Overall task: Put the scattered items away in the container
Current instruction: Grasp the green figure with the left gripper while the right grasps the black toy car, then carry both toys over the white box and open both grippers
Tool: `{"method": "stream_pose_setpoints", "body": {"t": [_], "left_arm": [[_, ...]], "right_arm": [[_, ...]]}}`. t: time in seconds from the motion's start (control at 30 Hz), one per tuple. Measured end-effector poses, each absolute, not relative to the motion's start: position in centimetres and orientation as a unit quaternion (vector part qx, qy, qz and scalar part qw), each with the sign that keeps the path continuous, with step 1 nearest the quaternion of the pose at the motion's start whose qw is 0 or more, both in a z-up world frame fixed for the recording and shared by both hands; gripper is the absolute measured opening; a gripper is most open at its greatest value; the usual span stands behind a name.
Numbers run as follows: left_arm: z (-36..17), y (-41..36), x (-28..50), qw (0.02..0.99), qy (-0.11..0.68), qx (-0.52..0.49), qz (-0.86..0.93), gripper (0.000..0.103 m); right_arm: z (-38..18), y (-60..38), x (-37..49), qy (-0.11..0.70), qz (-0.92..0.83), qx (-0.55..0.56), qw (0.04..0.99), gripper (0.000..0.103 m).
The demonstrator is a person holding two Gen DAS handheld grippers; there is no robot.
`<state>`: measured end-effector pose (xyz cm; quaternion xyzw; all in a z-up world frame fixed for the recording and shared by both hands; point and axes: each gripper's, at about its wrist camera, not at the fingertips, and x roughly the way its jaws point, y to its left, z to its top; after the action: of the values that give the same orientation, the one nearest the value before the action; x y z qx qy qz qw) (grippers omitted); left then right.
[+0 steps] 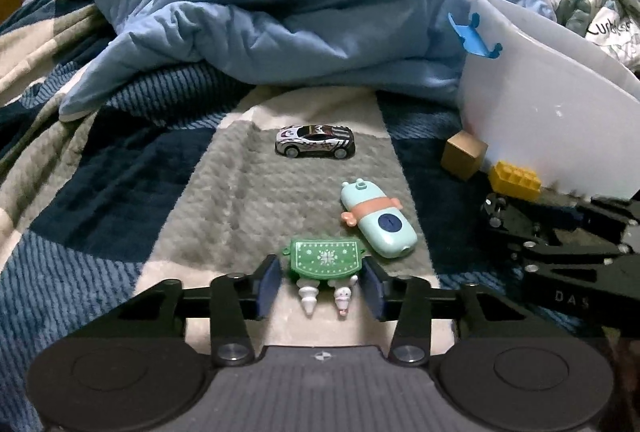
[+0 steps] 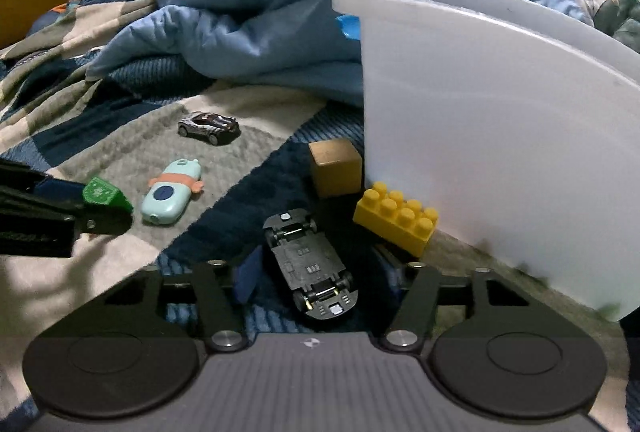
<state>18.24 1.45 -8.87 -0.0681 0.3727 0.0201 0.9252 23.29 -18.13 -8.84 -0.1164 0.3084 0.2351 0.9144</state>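
L wrist view, bottom centre: left gripper (image 1: 325,284) low over the checked blanket (image 1: 168,199), jaws partway in w/ the green toy (image 1: 325,259) between the blue pads (image 1: 270,282); pads sit right at its two sides, looks like contact but can't tell if it's really clamped. Two small white figures (image 1: 326,302) stick out of the toy's near edge toward the camera.

Just above-right of it: mint-green toy w/ peach band (image 1: 378,220), lying flat, diagonal, apart from the green one. Higher, mid-frame: white/black toy car (image 1: 315,141) on its wheels, side-on. Upper half of frame: piled light-blue duvet (image 1: 280,11).

Right side: white plastic container (image 1: 560,111), tilted in the fisheye, w/ a blue plastic piece (image 1: 474,39) at its left edge by the rim. At the container's foot: wooden cube (image 1: 464,153) and yellow building brick (image 1: 516,180), both just beside the wall, brick looks to be touching it. The right gripper (image 1: 560,252) shows at mid-right as black linkage.

R wrist view, bottom centre: right gripper (image 2: 318,272) w/ an upside-down black car (image 2: 310,264) between the jaws, chassis and axles facing up. Left pad (image 2: 248,278) is just beside the car's flank; right finger mostly hidden in shadow under the brick, so grip = can't tell. Brick (image 2: 394,222) sits just up-right of the car, cube (image 2: 336,165) above it against the container (image 2: 500,131), which fills the right of frame. Mid-left: mint toy (image 2: 170,193), green toy (image 2: 105,193) at the L gripper's tip, 2nd car (image 2: 209,125) further up
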Motion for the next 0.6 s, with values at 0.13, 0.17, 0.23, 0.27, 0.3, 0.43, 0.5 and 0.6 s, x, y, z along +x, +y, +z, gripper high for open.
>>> {"method": "stream_pose_setpoints", "body": {"t": [0.13, 0.17, 0.23, 0.27, 0.3, 0.43, 0.5, 0.6], "left_arm": [[-8.8, 0.6, 18.0, 0.925, 0.374, -0.052, 0.033, 0.054], [-8.6, 0.4, 17.9, 0.925, 0.375, -0.045, 0.037, 0.047], [-8.0, 0.2, 17.3, 0.929, 0.366, -0.04, 0.042, 0.039], [-7.7, 0.1, 17.0, 0.931, 0.359, -0.042, 0.04, 0.039], [-7.2, 0.0, 16.5, 0.935, 0.351, -0.044, 0.033, 0.039], [-5.3, -1.2, 14.7, 0.943, 0.331, -0.028, 0.014, 0.039], [-4.4, -2.0, 13.9, 0.945, 0.326, -0.026, 0.002, 0.039], [-3.2, -3.4, 12.9, 0.948, 0.316, -0.023, -0.015, 0.039]], "right_arm": [[-8.3, -18.3, 21.8, 0.301, 0.236, -0.118, 0.916, 0.034], [-8.2, -18.3, 21.5, 0.298, 0.236, -0.118, 0.917, 0.034], [-7.9, -18.5, 20.9, 0.296, 0.236, -0.117, 0.918, 0.034], [-7.7, -18.6, 20.6, 0.295, 0.237, -0.115, 0.919, 0.034], [-7.4, -18.8, 20.2, 0.294, 0.237, -0.112, 0.919, 0.034], [-6.2, -20.1, 18.6, 0.284, 0.234, -0.095, 0.925, 0.034], [-5.6, -20.9, 18.0, 0.282, 0.227, -0.083, 0.928, 0.034], [-4.7, -22.0, 17.2, 0.278, 0.214, -0.069, 0.934, 0.034]]}}
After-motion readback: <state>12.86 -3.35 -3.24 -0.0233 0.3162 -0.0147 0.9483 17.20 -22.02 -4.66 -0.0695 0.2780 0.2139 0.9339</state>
